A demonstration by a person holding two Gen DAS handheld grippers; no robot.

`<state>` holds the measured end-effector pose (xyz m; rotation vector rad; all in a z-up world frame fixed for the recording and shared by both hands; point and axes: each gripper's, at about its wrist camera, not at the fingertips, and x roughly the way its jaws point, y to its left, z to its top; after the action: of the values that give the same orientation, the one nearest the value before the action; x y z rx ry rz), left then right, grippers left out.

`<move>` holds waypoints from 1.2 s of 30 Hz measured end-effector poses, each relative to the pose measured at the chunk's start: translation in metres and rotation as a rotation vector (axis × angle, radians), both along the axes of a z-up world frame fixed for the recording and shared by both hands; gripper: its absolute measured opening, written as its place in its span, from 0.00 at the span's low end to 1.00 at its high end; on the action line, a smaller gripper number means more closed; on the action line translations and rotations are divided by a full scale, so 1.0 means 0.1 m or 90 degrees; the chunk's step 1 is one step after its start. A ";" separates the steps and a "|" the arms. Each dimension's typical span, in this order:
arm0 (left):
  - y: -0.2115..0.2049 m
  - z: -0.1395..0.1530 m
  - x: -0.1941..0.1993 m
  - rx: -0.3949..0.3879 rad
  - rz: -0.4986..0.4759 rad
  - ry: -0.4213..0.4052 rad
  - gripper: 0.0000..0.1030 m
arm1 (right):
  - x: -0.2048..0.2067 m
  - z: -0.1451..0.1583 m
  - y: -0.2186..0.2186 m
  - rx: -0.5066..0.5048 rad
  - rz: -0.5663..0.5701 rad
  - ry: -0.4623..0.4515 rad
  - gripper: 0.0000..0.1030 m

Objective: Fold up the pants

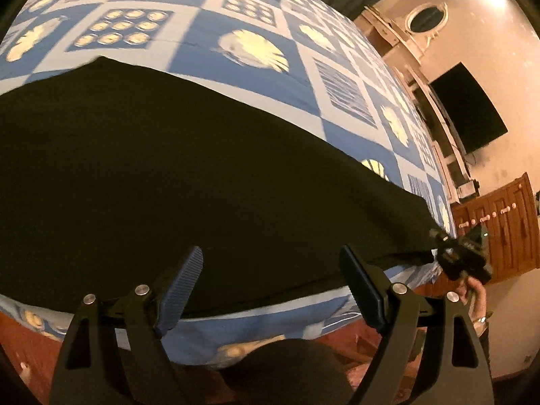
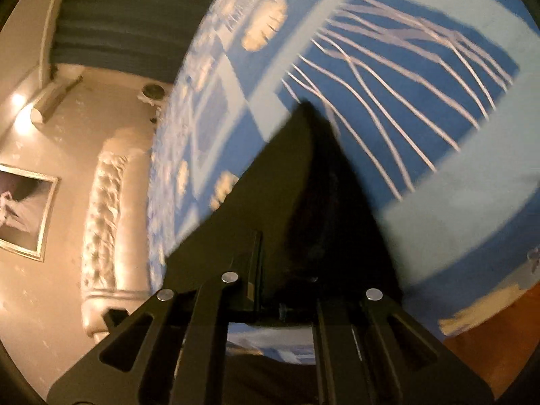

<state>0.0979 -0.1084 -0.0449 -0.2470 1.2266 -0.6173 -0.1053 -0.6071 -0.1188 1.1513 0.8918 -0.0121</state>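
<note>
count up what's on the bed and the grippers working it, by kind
pants: 1, dark, spread on the bedsheet
grippers: 2, the left gripper open over the near edge, the right gripper shut on a corner of the pants
total: 3

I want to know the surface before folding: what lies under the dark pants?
Under the pants is a bedspread in blue and pale squares with cream shell prints, showing on every side of them. Its pattern directly beneath the cloth is covered and cannot be seen.
</note>
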 end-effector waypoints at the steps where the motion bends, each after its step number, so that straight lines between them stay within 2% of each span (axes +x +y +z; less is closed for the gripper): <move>1: -0.07 -0.04 0.00 -0.004 -0.004 0.008 0.79 | -0.03 -0.05 0.00 0.015 0.007 -0.004 0.07; 3: -0.17 -0.10 0.00 -0.003 -0.008 0.019 0.79 | -0.16 -0.02 -0.10 0.028 -0.011 -0.042 0.15; 4: -0.22 -0.14 -0.01 -0.008 -0.010 0.028 0.79 | -0.23 0.01 -0.16 0.028 -0.027 -0.053 0.21; 5: -0.24 -0.17 -0.02 -0.011 -0.011 0.035 0.79 | -0.30 0.04 -0.27 0.030 -0.046 -0.066 0.34; 6: -0.25 -0.19 -0.04 -0.013 -0.011 0.040 0.79 | -0.37 0.05 -0.38 0.021 -0.066 -0.065 0.36; 8: -0.26 -0.24 -0.08 -0.015 -0.012 0.050 0.80 | -0.40 0.02 -0.54 -0.015 -0.081 -0.037 0.36; 10: -0.25 -0.27 -0.11 -0.015 -0.011 0.048 0.79 | -0.34 -0.06 -0.61 -0.050 -0.066 -0.012 0.35; 12: -0.24 -0.27 -0.13 -0.018 -0.007 0.046 0.79 | -0.25 -0.14 -0.63 -0.068 -0.053 -0.004 0.24; 14: -0.23 -0.25 -0.14 -0.024 0.001 0.050 0.79 | -0.14 -0.20 -0.62 -0.044 -0.035 -0.016 0.24; 16: -0.20 -0.24 -0.15 -0.035 0.007 0.056 0.80 | -0.02 -0.29 -0.62 0.025 -0.005 -0.039 0.24; 20: -0.14 -0.26 -0.17 -0.043 0.014 0.056 0.80 | 0.23 -0.34 -0.56 0.067 0.036 -0.046 0.25; 21: -0.15 -0.26 -0.17 -0.043 0.016 0.056 0.80 | 0.27 -0.33 -0.55 0.069 0.044 -0.048 0.20; 23: -0.15 -0.25 -0.18 -0.041 0.022 0.055 0.80 | 0.34 -0.18 -0.53 0.015 0.058 -0.057 0.09; 26: -0.15 -0.24 -0.19 -0.042 0.023 0.054 0.80 | 0.32 0.18 -0.58 -0.086 0.043 -0.111 0.07; 27: -0.16 -0.24 -0.18 -0.044 0.022 0.054 0.80 | 0.30 0.22 -0.62 -0.119 0.040 -0.110 0.06; 28: -0.16 -0.25 -0.18 -0.046 0.022 0.054 0.80 | 0.29 0.21 -0.62 -0.143 0.051 -0.096 0.06; 30: -0.15 -0.26 -0.18 -0.051 0.022 0.054 0.80 | 0.30 0.02 -0.63 -0.181 0.070 -0.027 0.08; 31: -0.15 -0.27 -0.18 -0.053 0.021 0.054 0.80 | 0.29 -0.05 -0.66 -0.167 0.061 -0.018 0.08; 32: -0.15 -0.27 -0.18 -0.053 0.021 0.054 0.80 | 0.23 -0.10 -0.73 -0.131 0.036 -0.033 0.08; 34: -0.13 -0.26 -0.18 -0.057 0.022 0.052 0.80 | -0.01 -0.07 -0.87 -0.094 -0.076 -0.057 0.20; 35: -0.13 -0.25 -0.19 -0.058 0.021 0.051 0.80 | -0.16 -0.01 -0.93 -0.081 -0.132 -0.078 0.32; 36: -0.12 -0.25 -0.19 -0.057 0.019 0.049 0.80 | -0.30 0.04 -0.93 -0.063 -0.163 -0.104 0.39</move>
<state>0.0784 -0.1208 -0.0696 -0.3666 1.2678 -0.6425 -0.1353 -0.7000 -0.1147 1.1504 0.5891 -0.1672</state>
